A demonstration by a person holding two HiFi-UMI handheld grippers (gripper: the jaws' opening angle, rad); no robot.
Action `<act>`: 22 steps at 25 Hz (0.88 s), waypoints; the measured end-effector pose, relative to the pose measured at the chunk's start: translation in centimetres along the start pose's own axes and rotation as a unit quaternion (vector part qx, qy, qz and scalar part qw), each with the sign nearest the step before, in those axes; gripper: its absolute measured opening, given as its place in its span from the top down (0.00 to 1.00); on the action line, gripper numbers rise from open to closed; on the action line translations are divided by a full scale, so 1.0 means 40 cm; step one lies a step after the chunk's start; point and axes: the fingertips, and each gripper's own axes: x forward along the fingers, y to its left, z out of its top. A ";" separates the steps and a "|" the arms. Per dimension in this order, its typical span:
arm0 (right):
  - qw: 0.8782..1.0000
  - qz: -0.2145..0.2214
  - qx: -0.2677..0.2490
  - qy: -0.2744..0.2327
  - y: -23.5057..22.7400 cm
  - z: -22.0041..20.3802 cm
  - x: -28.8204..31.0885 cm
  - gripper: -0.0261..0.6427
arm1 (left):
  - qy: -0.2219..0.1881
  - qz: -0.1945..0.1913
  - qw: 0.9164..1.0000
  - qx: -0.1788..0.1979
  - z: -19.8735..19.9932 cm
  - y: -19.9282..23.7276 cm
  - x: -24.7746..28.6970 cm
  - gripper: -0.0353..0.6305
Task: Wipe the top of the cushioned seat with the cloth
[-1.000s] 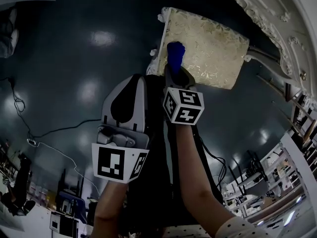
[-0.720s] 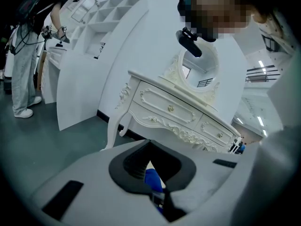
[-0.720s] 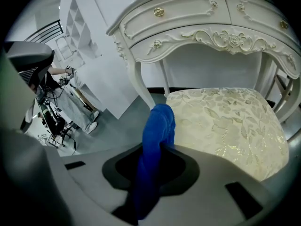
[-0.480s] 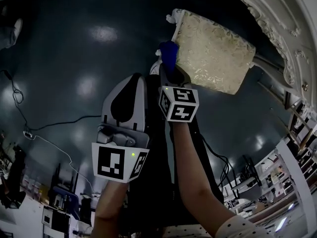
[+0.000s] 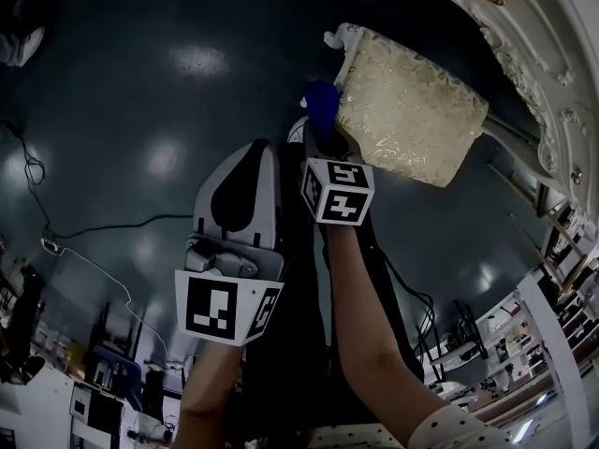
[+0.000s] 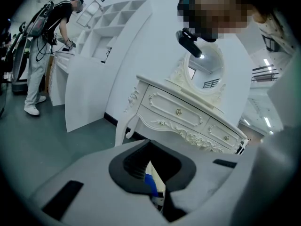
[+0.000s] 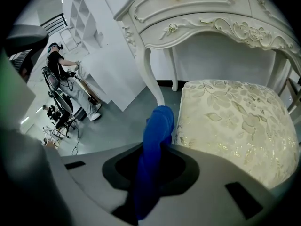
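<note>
The cushioned seat [image 5: 412,110] has a cream and gold floral top [image 7: 235,121] and stands in front of a white dressing table. My right gripper [image 5: 323,131] is shut on a blue cloth [image 5: 321,101]. The cloth [image 7: 157,126] sticks up out of the jaws, and its end hangs at the seat's left edge, over the dark floor rather than on the cushion. My left gripper [image 5: 245,171] is held lower and to the left, away from the seat. It points up at the table, jaws together with nothing in them [image 6: 150,147].
The ornate white dressing table [image 6: 188,117] stands over the seat, one carved leg [image 7: 153,74] close to the seat's left corner. A person [image 6: 44,32] works at white shelving in the background. Cables [image 5: 84,241] lie on the glossy dark floor.
The right gripper and blue cloth have slid from over the seat's near left part to just off its left edge. The left gripper has stayed where it was.
</note>
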 end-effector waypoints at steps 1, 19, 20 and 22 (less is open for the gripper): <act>1.000 0.001 0.002 -0.001 -0.002 0.001 -0.005 0.83 | -0.001 0.000 1.000 0.001 0.001 -0.007 -0.002 0.95; 0.995 0.028 0.053 -0.079 -0.022 0.147 -0.259 0.83 | -0.038 -0.037 0.997 0.053 0.145 -0.160 -0.009 0.95; 0.995 0.027 0.054 -0.085 -0.033 0.161 -0.293 0.83 | -0.041 -0.043 0.997 0.058 0.163 -0.180 -0.006 0.95; 0.993 0.023 0.059 -0.098 -0.061 0.189 -0.367 0.83 | -0.049 -0.054 0.995 0.067 0.203 -0.227 0.002 0.95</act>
